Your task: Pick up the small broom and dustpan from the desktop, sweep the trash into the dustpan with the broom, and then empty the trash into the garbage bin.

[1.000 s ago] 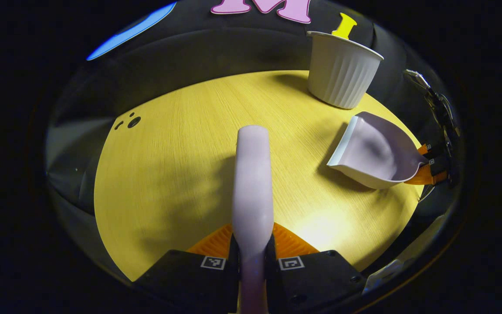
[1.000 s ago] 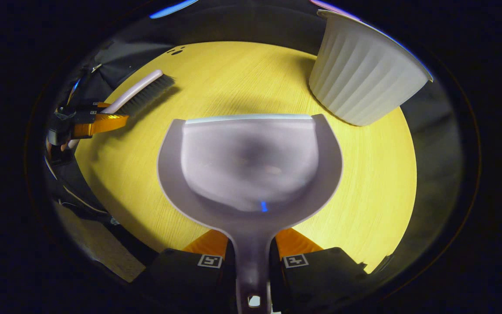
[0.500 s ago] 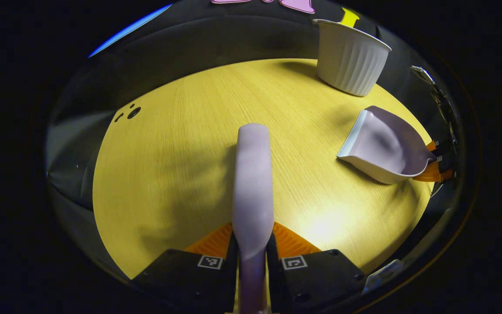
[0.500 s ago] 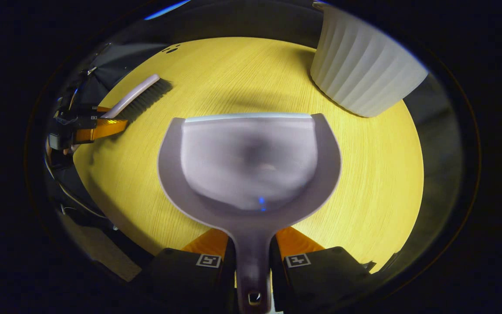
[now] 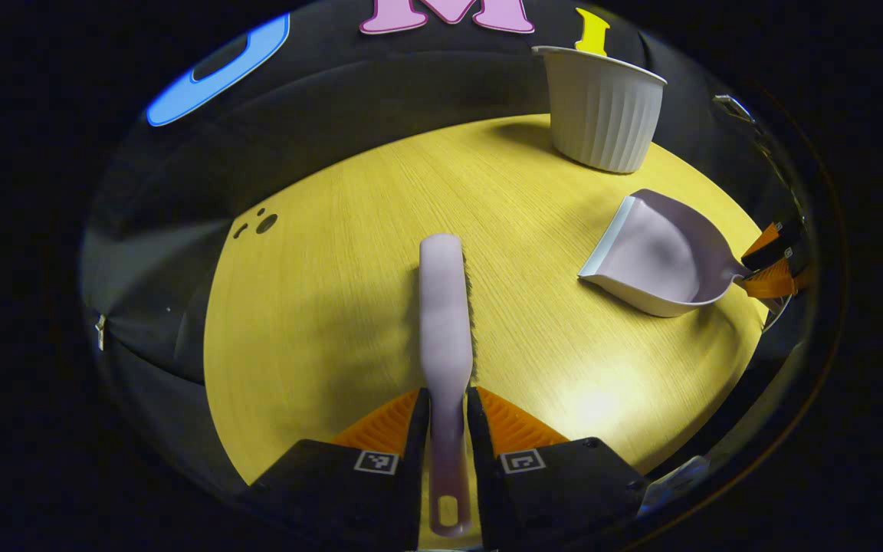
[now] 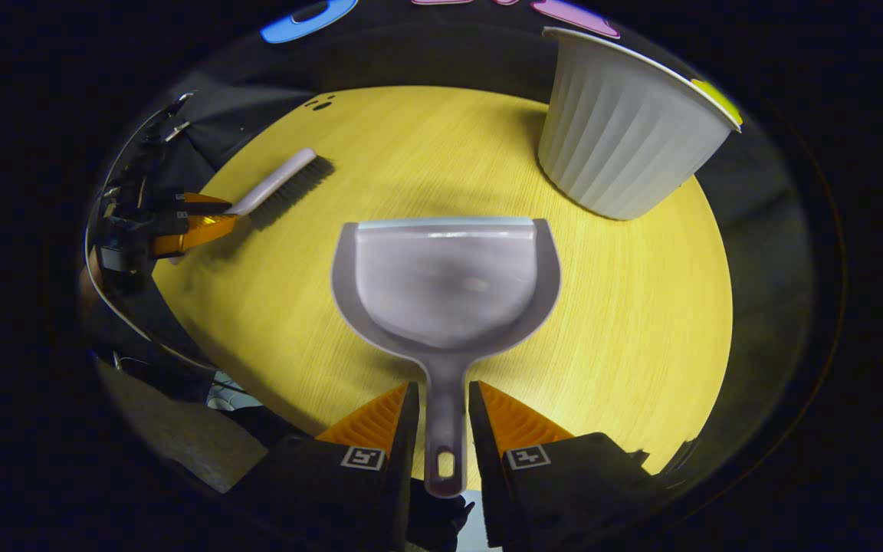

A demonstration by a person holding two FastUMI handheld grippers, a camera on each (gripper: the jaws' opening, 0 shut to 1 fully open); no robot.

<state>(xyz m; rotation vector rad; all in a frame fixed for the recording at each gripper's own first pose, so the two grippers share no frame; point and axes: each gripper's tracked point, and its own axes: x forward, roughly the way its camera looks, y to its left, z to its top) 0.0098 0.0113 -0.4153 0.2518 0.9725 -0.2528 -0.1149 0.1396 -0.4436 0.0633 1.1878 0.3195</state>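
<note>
I am flanking the broom's (image 5: 445,322) handle with my left claw (image 5: 446,406), fingers spread a little off it; the broom is lying on the yellow tabletop (image 5: 319,322), pointing to twelve o'clock. My right claw (image 6: 442,406) is likewise sitting parted around the dustpan's (image 6: 445,291) handle, the pan resting flat ahead. The ribbed white garbage bin (image 6: 625,146) is standing at one o'clock.

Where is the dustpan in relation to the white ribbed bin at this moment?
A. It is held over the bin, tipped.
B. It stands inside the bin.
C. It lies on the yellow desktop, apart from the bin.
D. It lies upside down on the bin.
C: the dustpan lies flat on the desktop, with bare wood between it and the bin.
</note>
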